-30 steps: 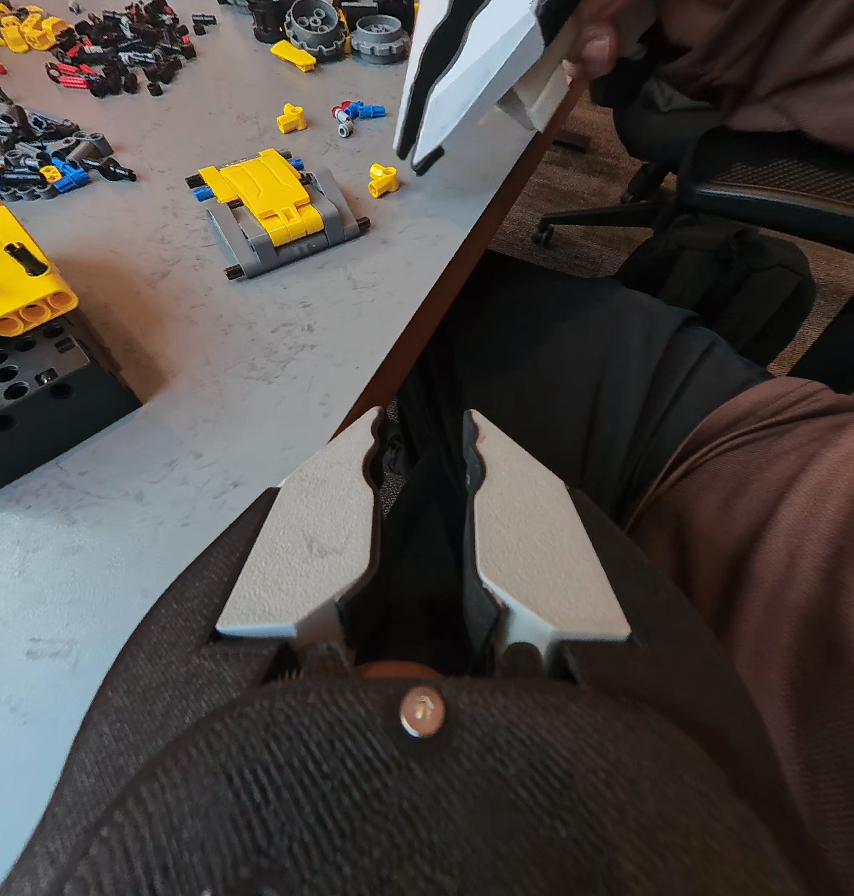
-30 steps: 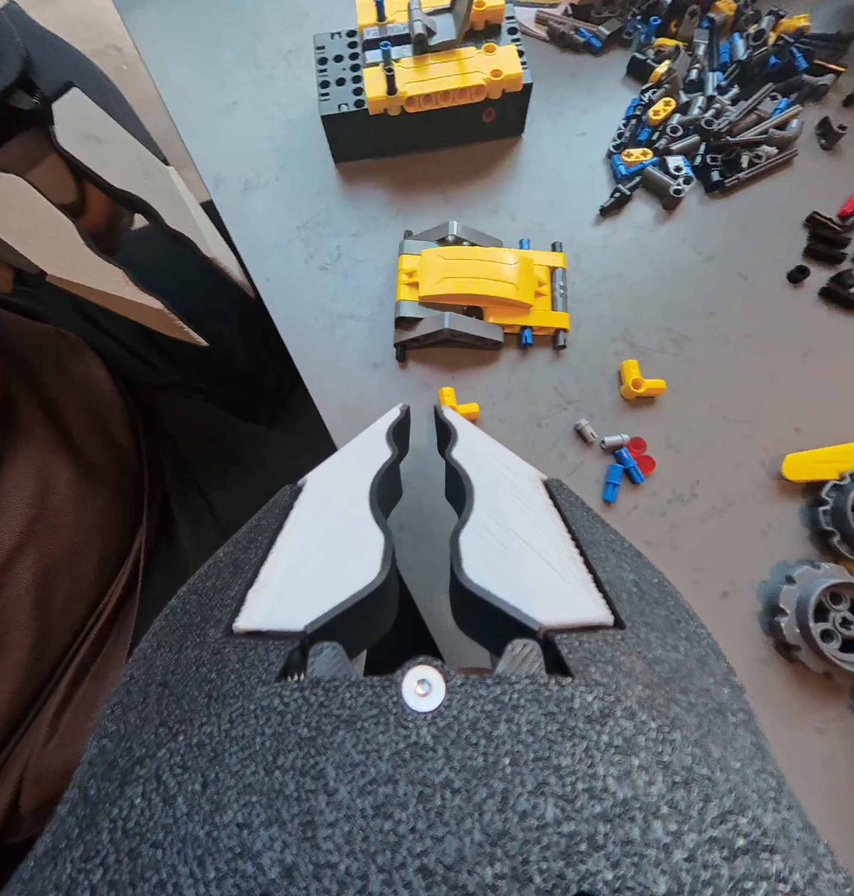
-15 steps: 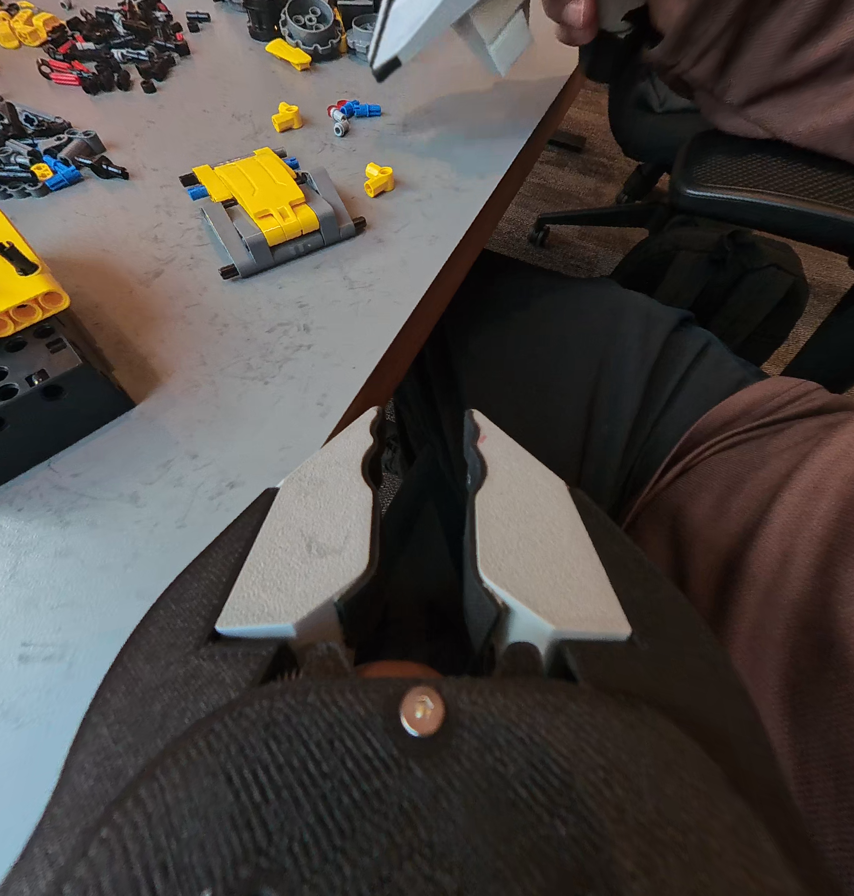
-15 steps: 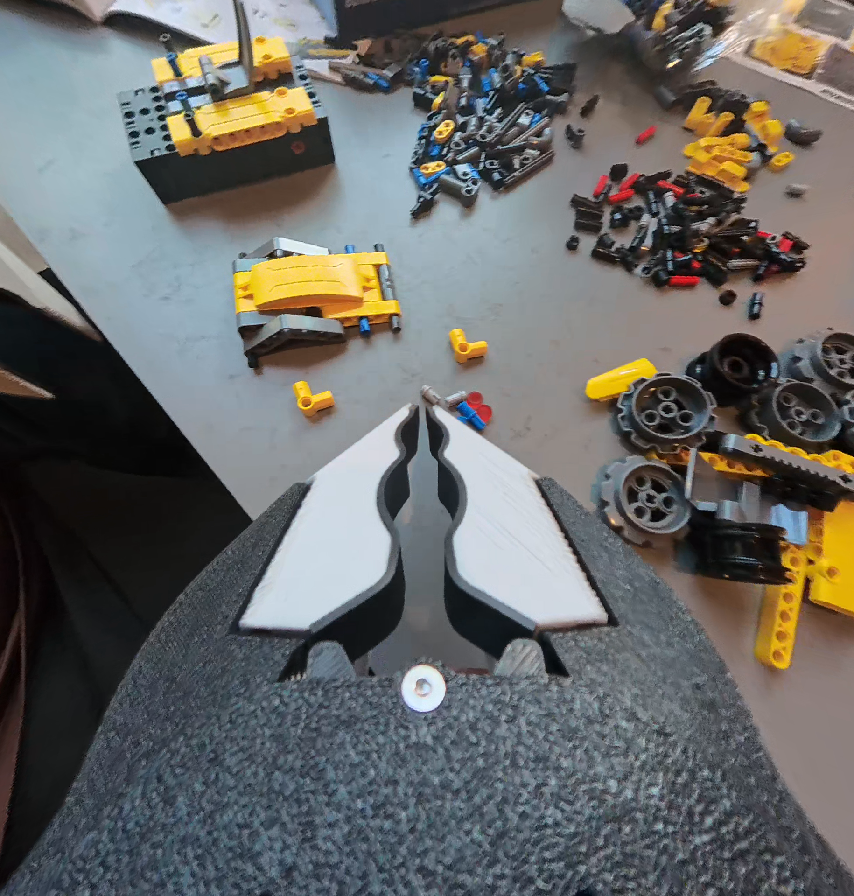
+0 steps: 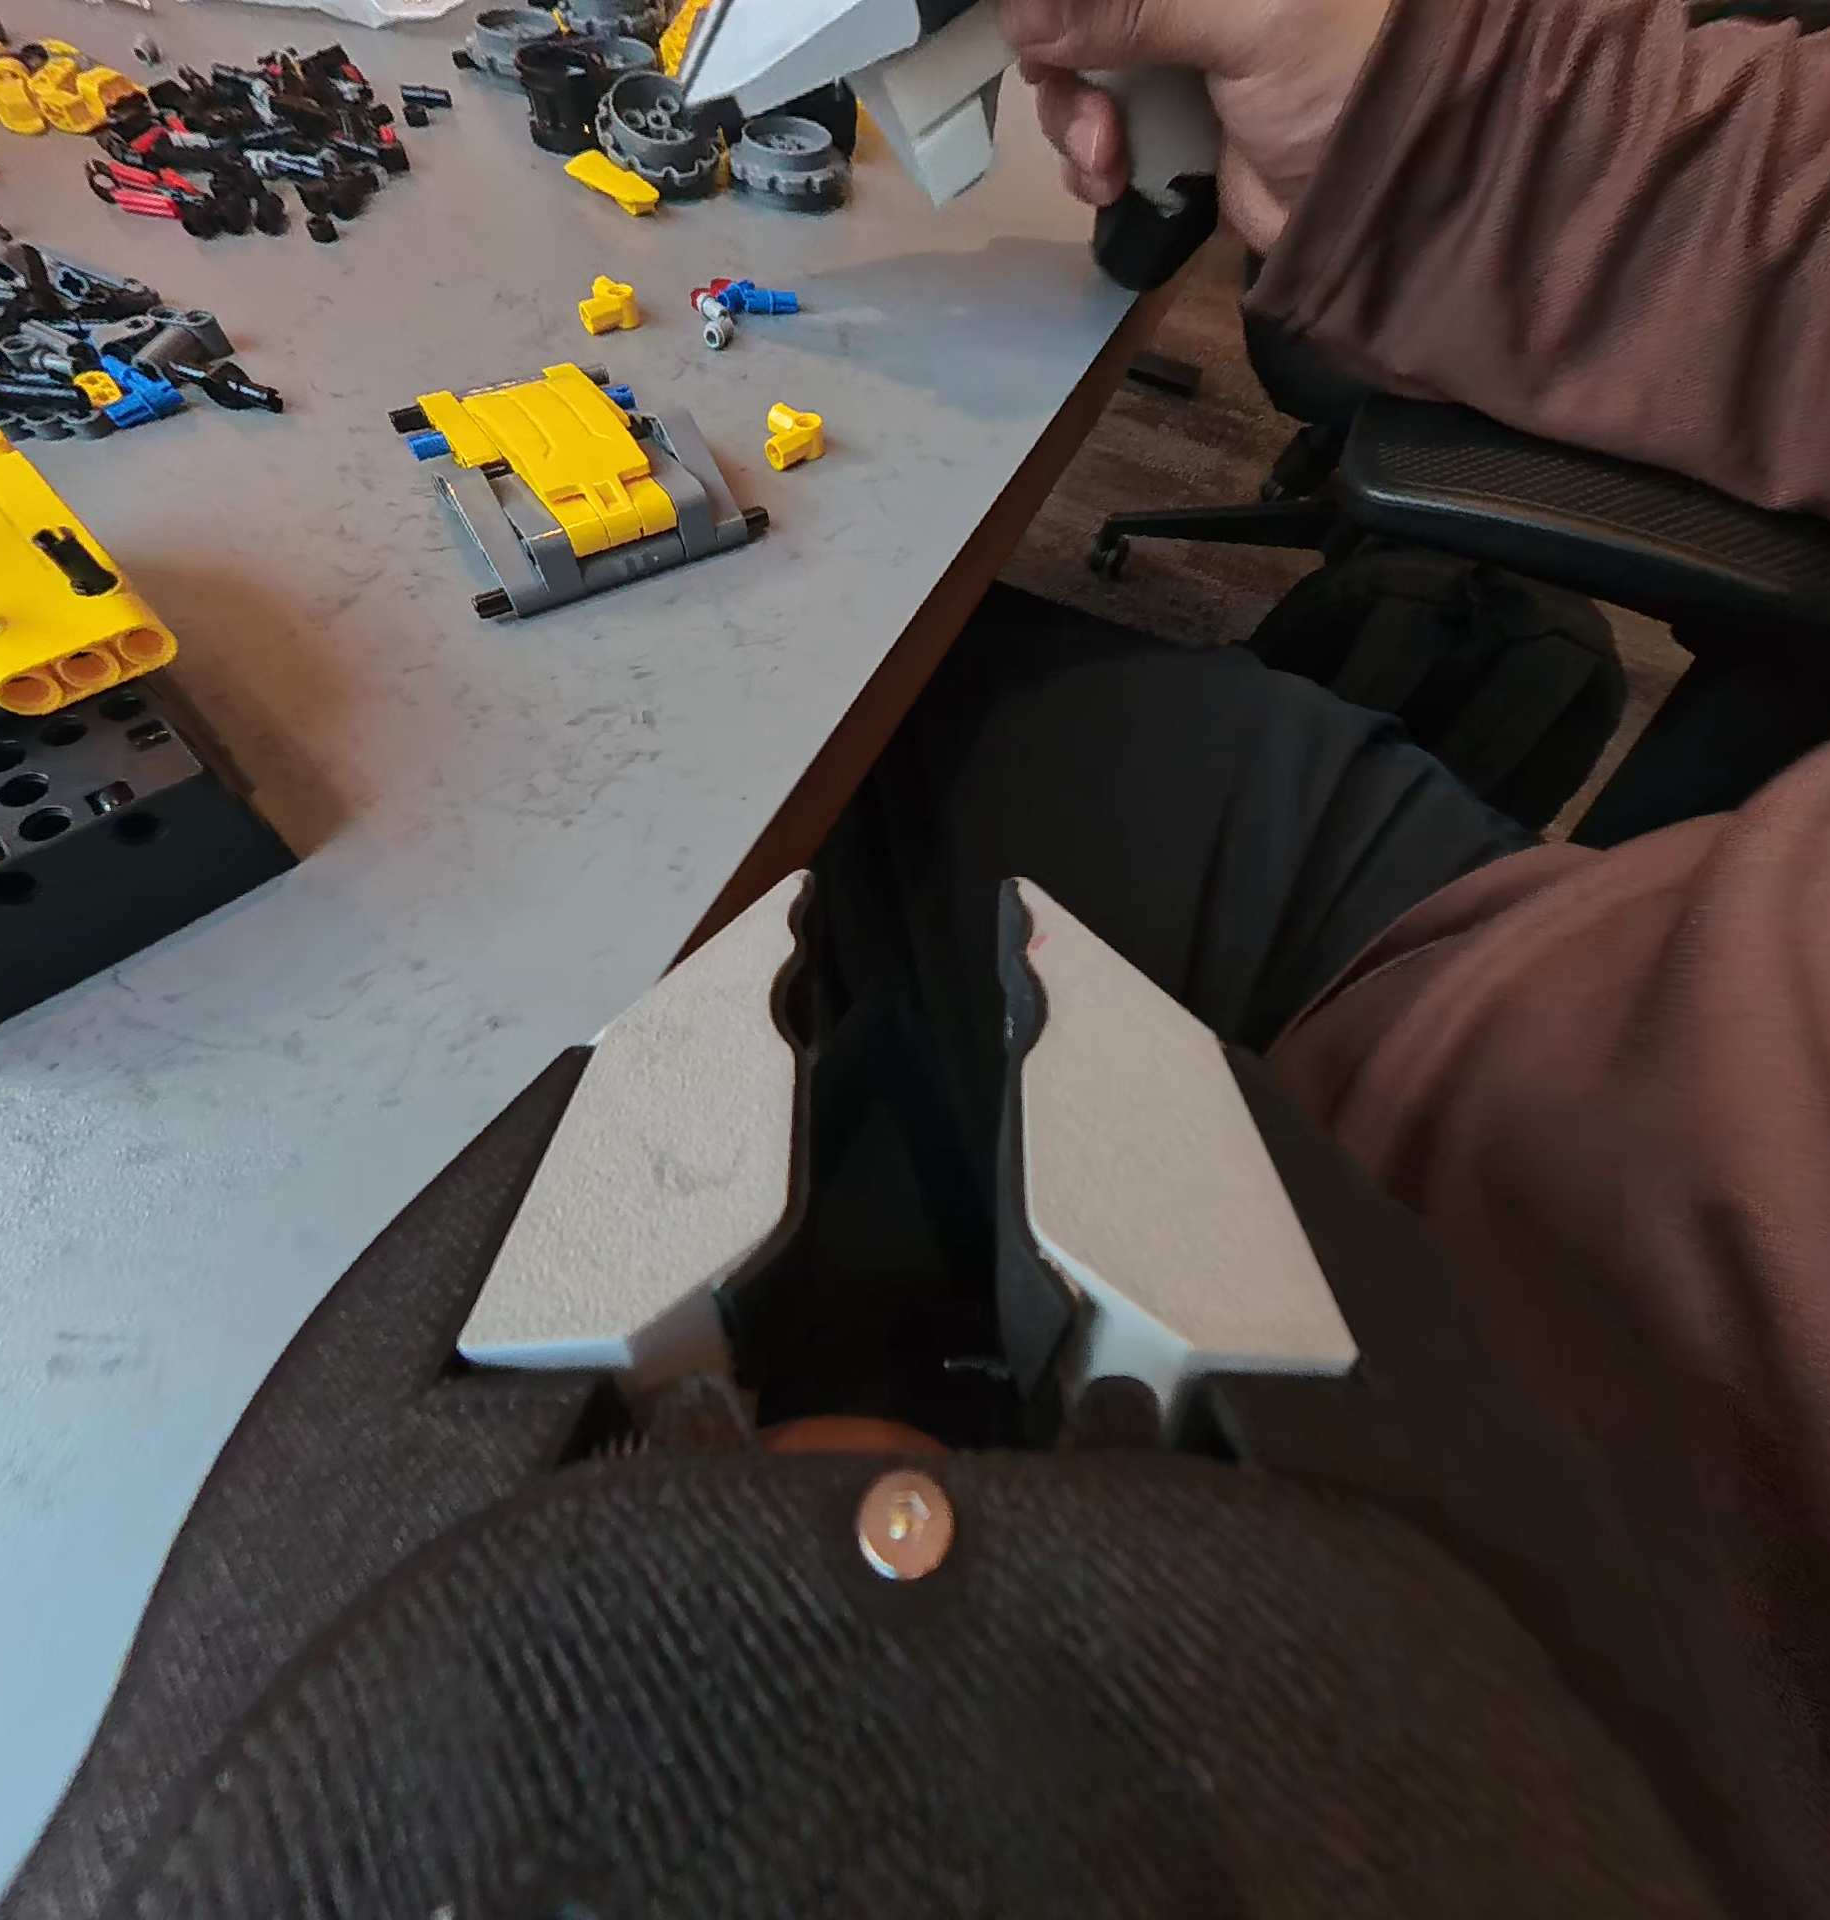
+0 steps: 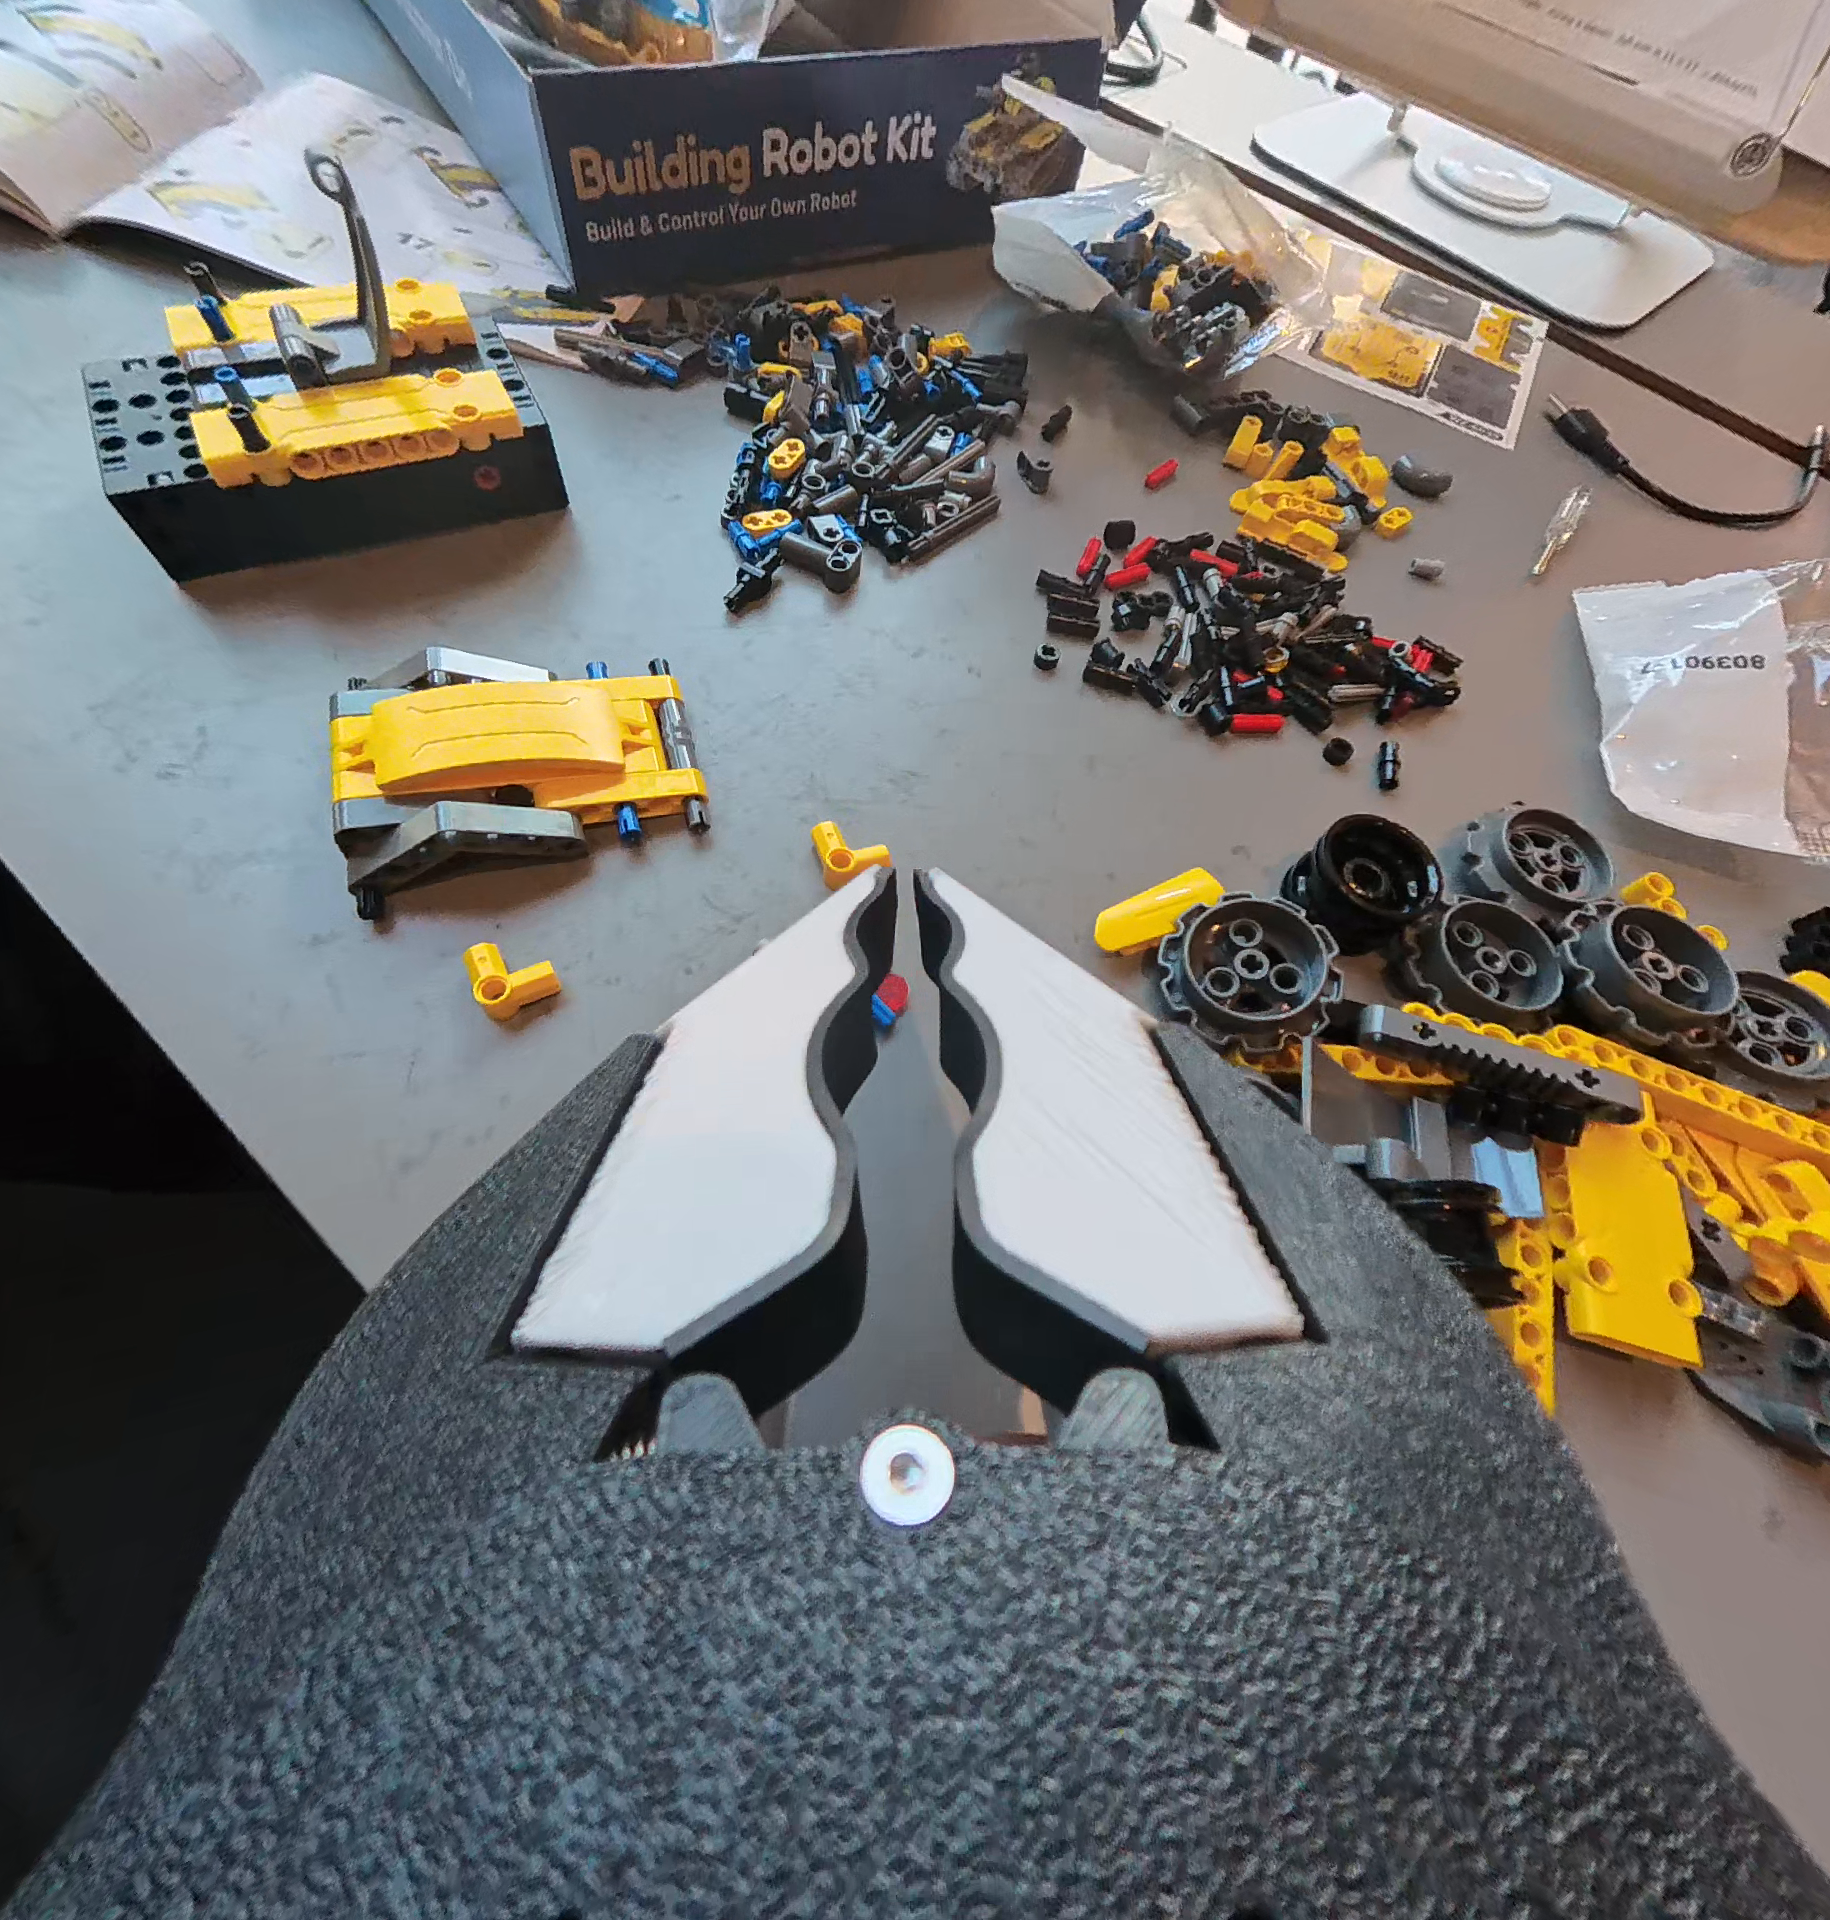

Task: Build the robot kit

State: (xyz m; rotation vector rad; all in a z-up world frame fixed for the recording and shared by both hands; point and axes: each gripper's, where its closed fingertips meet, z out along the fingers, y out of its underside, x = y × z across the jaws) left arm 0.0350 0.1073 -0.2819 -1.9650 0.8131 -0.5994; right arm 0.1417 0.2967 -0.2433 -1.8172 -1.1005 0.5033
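Note:
My left gripper (image 5: 906,904) is open and empty, held off the table's edge (image 5: 890,686) above a person's dark trouser leg. My right gripper (image 6: 905,883) is shut and empty, above the grey table (image 6: 890,748). Red and blue pins (image 6: 888,1000) lie under it and show through the slit between the jaws. A yellow elbow connector (image 6: 846,850) lies just beyond its tips, and another (image 6: 511,979) to the left. A yellow and grey brick assembly (image 6: 516,769) lies farther left and also shows in the left wrist view (image 5: 578,488). The right gripper's fingers (image 5: 776,52) show there, held by a hand.
A black block with yellow beams (image 6: 319,436) stands at the back left. Piles of small parts (image 6: 869,436), grey wheels (image 6: 1462,956), yellow beams (image 6: 1617,1195), a dark box (image 6: 745,177), a booklet (image 6: 215,177) and plastic bags (image 6: 1721,707) are spread over the table. An office chair (image 5: 1565,509) stands off the table. Some 20 centimeters of space lies between my two pairs of fingers.
The right gripper has swung right and farther over the table, and its jaws have narrowed to a slit. The left gripper has barely moved.

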